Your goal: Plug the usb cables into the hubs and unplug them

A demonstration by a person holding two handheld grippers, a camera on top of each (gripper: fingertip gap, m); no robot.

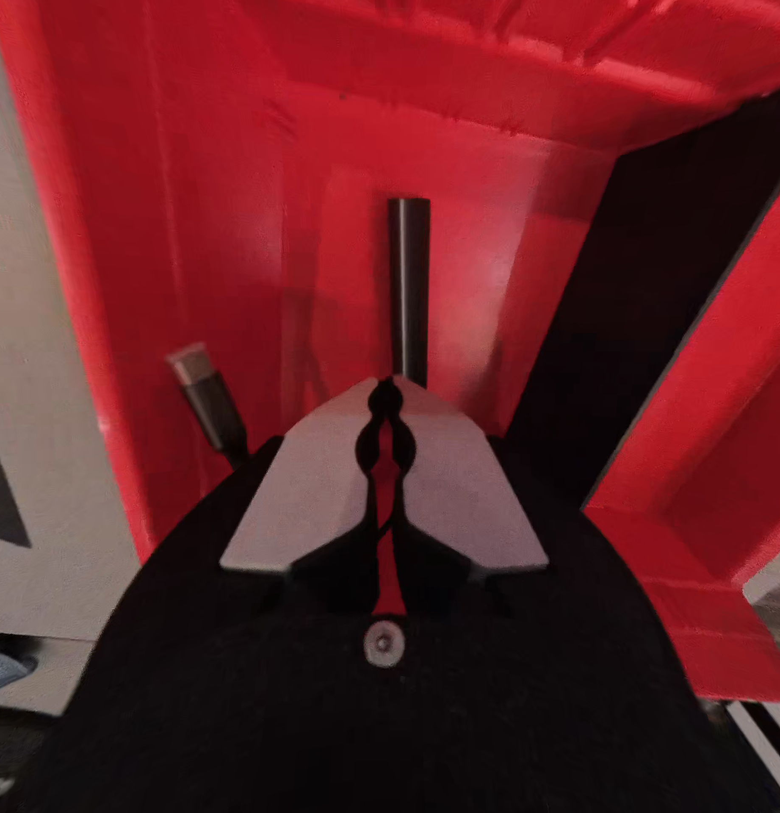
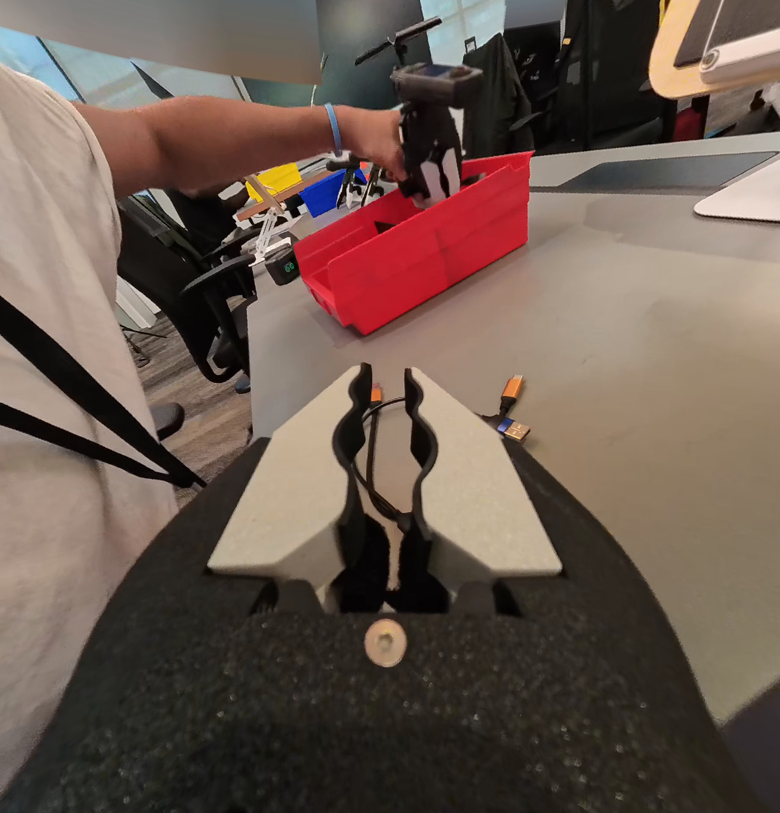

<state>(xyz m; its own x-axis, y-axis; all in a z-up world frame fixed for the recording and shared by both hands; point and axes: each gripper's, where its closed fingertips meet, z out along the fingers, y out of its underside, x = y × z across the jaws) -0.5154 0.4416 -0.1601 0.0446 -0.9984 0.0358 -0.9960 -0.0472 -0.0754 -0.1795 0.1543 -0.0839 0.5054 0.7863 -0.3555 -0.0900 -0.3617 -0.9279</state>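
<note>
In the left wrist view my left gripper [image 1: 388, 382] is inside the red bin [image 1: 247, 176]. Its jaws are shut, with only red showing through the slit between them. A slim dark bar, perhaps a hub seen edge-on [image 1: 408, 286], lies on the bin floor just beyond the tips; I cannot tell whether they touch it. A dark USB plug with a metal end [image 1: 201, 382] lies to the left. My right gripper [image 2: 388, 378] is open above the grey table [image 2: 599, 352], over a black cable [image 2: 370, 444] with an orange plug [image 2: 376, 391]. It holds nothing.
Another orange plug [image 2: 511, 389] and a blue USB-A plug [image 2: 513, 430] lie on the table to the right. The red bin [image 2: 423, 259] stands far left on the table, with the left gripper [image 2: 439, 176] dipping into it. A monitor base [image 2: 749, 206] stands at far right, office chairs beyond the edge. One gripper's finger ends stand about 45 cm off the other's. From the right gripper's tips to the orange plug [image 2: 511, 389] is close to 15 cm.
</note>
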